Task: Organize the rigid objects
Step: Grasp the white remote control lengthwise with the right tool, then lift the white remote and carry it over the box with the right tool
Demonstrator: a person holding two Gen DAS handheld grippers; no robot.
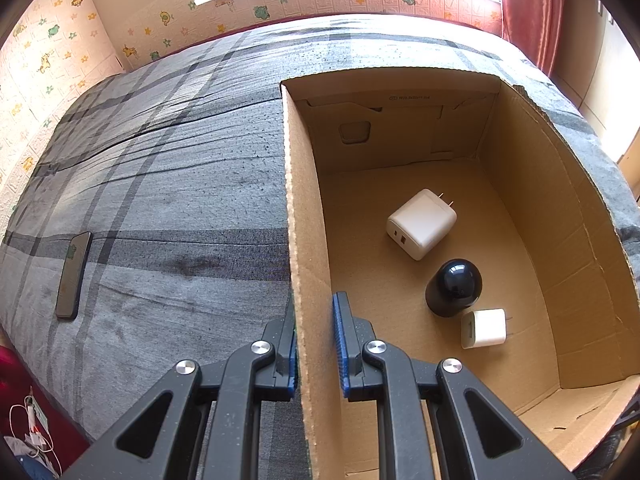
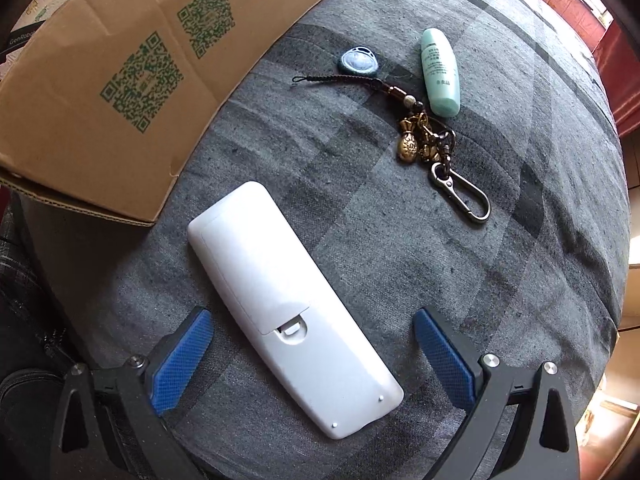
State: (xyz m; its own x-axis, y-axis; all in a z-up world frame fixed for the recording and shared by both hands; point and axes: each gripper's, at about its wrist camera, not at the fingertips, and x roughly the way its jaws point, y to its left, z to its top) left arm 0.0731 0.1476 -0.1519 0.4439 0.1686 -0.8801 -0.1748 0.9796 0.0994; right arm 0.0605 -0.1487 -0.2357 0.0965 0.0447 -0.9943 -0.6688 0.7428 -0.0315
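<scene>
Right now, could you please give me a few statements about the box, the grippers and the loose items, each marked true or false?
1. The left gripper straddles a wall of the cardboard box. True.
2. The box holds only one charger. False: a large charger, a small charger and a dark round object lie inside.
3. The right gripper is shut on the remote. False: its fingers stand open on either side.
4. The keychain lies on the bedspread, outside the box. True.

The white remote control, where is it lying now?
In the right wrist view, the white remote control lies face down on the grey bedcover, between the open right gripper, near the cardboard box.
</scene>
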